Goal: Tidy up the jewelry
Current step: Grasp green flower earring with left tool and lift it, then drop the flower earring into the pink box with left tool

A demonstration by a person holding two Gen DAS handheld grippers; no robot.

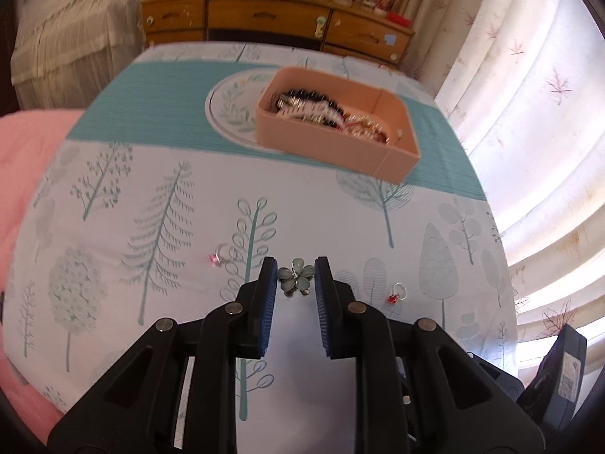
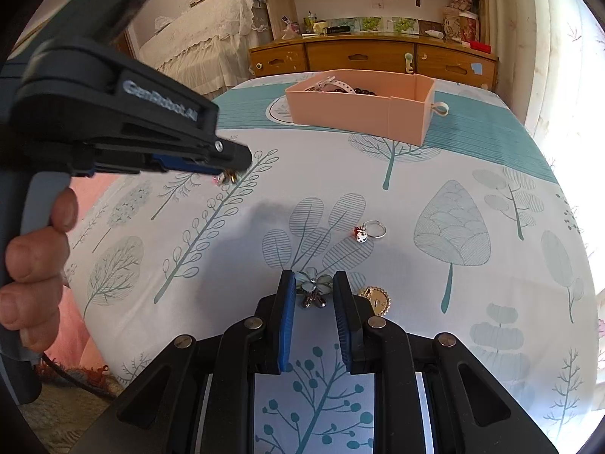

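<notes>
Tree-print bed sheet (image 1: pixel 151 295) carries loose pieces, and the pink box (image 1: pixel 321 140) waits at 1 o'clock to receive them. My left hand-held gripper (image 1: pixel 295 266) is narrow, pinching a small flower charm (image 1: pixel 296 282). My right hand-held gripper (image 2: pixel 314 279) is narrow around a second flower (image 2: pixel 314 285), but I cannot tell if it grips.

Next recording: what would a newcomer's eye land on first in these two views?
First, the peach box heaped with jewelry, sitting far back on the tree-print bedspread. Next, a grey-green flower charm framed closely between the blue-padded fingers in the left wrist view, and a similar flower piece between the fingers in the right wrist view. A red-stone ring lies loose just beyond.
</notes>
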